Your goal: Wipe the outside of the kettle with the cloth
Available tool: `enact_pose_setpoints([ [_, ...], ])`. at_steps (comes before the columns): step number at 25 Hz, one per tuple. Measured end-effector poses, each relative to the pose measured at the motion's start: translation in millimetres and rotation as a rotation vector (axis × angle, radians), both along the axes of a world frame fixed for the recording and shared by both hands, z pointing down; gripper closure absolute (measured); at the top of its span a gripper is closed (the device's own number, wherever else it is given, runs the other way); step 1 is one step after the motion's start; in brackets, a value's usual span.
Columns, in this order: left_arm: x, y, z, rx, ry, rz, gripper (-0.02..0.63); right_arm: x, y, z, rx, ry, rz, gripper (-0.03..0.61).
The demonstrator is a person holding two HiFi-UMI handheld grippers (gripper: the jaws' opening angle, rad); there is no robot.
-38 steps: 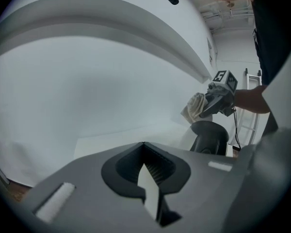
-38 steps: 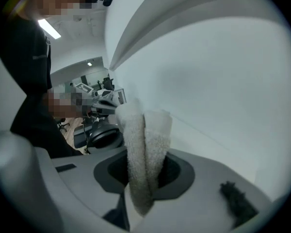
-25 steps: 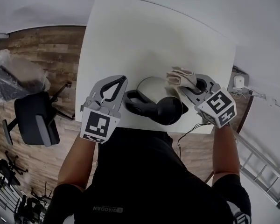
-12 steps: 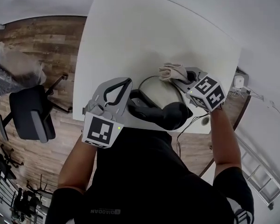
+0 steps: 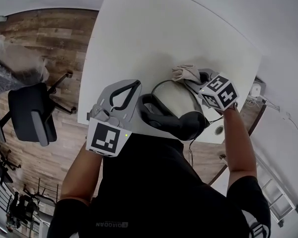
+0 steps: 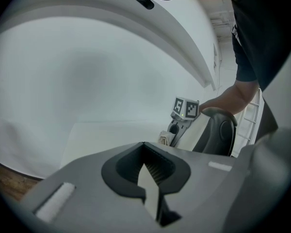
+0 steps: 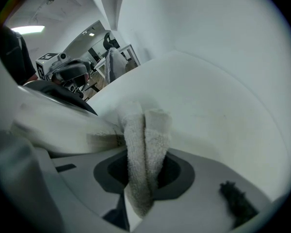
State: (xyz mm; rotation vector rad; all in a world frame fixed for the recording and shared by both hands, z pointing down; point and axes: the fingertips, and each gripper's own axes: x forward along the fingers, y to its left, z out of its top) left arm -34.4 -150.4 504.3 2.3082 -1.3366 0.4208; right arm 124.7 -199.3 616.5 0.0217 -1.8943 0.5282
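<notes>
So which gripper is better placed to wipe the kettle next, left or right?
Right. The right gripper is shut on the cloth, against the kettle; the left gripper is shut, holding nothing.

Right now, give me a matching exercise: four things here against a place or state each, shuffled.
1 cloth
2 kettle
3 left gripper
4 chair

A on the wooden floor
B jaws together, empty
C clamped in the right gripper
D standing on the white table

Pairs: 1-C, 2-D, 3-B, 4-A.
</notes>
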Motion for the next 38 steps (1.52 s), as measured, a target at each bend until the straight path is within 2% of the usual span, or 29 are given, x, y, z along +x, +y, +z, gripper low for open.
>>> enact_pose_setpoints([
  [5, 1, 1, 2, 0.004, 0.013, 0.012, 0.606, 2, -2, 4, 0.015, 0.003, 0.029, 0.485],
  [7, -3, 2, 2, -0.002, 0.010, 0.032, 0.606, -5, 1, -12, 0.048, -0.040, 0.047, 0.485],
  [9, -3, -1, 0, -0.005, 0.019, 0.038, 0.606, -7, -1, -47, 0.124, -0.103, 0.063, 0.485],
  [15, 14, -7, -26, 0.081, 0.017, 0.113, 0.606, -1, 4, -155, 0.349, -0.229, 0.047, 0.485],
  [19, 26, -1, -40, 0.118, 0.000, 0.163, 0.606, -2, 28, -203, 0.448, -0.243, -0.131, 0.485],
  [25, 26, 18, -48, 0.137, -0.002, 0.149, 0.606, -28, 46, -219, 0.511, -0.223, -0.399, 0.485],
  [28, 20, 28, -43, 0.142, -0.032, 0.151, 0.606, -43, 50, -213, 0.503, -0.165, -0.551, 0.485],
  [32, 8, 35, -36, 0.131, -0.010, 0.121, 0.606, -60, 51, -193, 0.465, -0.096, -0.716, 0.485],
  [38, -3, 41, -22, 0.102, 0.008, 0.090, 0.606, -74, 53, -167, 0.390, -0.046, -0.861, 0.485],
])
